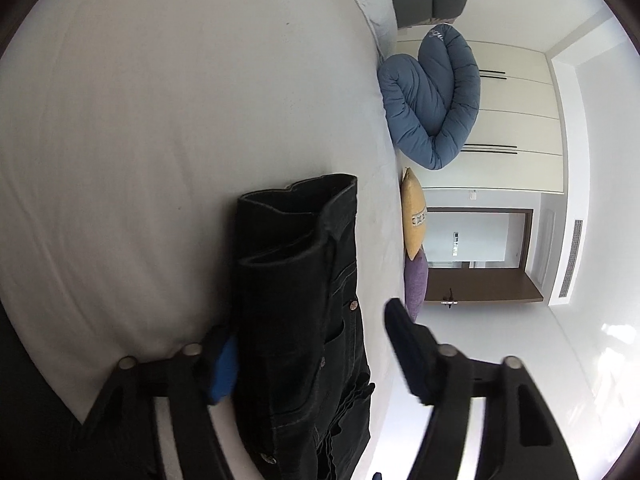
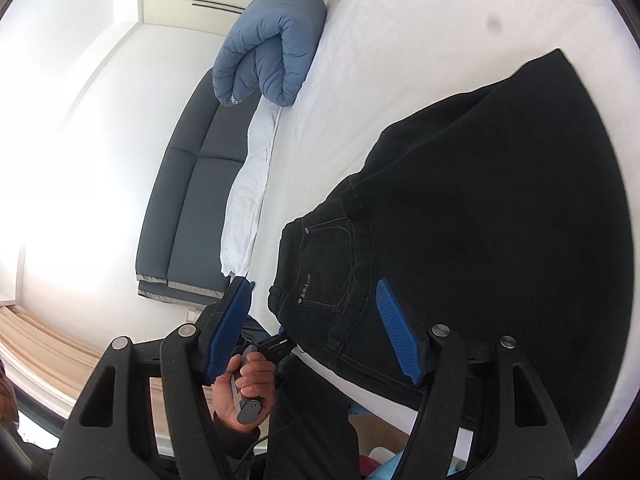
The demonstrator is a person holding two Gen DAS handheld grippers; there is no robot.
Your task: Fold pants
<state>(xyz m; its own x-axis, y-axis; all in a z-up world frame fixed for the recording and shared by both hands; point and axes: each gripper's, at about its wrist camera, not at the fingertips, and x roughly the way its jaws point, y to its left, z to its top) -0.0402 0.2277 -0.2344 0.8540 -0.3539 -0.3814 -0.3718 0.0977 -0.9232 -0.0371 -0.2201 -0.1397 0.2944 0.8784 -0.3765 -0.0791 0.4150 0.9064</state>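
Observation:
Black jeans (image 2: 480, 208) lie on the white bed sheet (image 2: 420, 40), doubled lengthwise, waistband near the bed's edge. In the left wrist view the jeans (image 1: 300, 300) run away from the camera, leg hems at the far end. My left gripper (image 1: 316, 356) is open, its blue-padded fingers (image 1: 222, 372) on either side of the waist end, not closed on the cloth. My right gripper (image 2: 316, 324) is open above the waistband and back pocket, nothing between its pads (image 2: 394, 332). The hand holding the left gripper (image 2: 244, 384) shows below it.
A rolled blue duvet (image 1: 432, 100) lies on the bed, also in the right wrist view (image 2: 272, 44). A yellow pillow (image 1: 414, 212) and a purple pillow (image 1: 416, 284) sit beside it. A dark grey headboard (image 2: 188, 200) borders the bed. White wardrobe doors (image 1: 516, 120) stand beyond.

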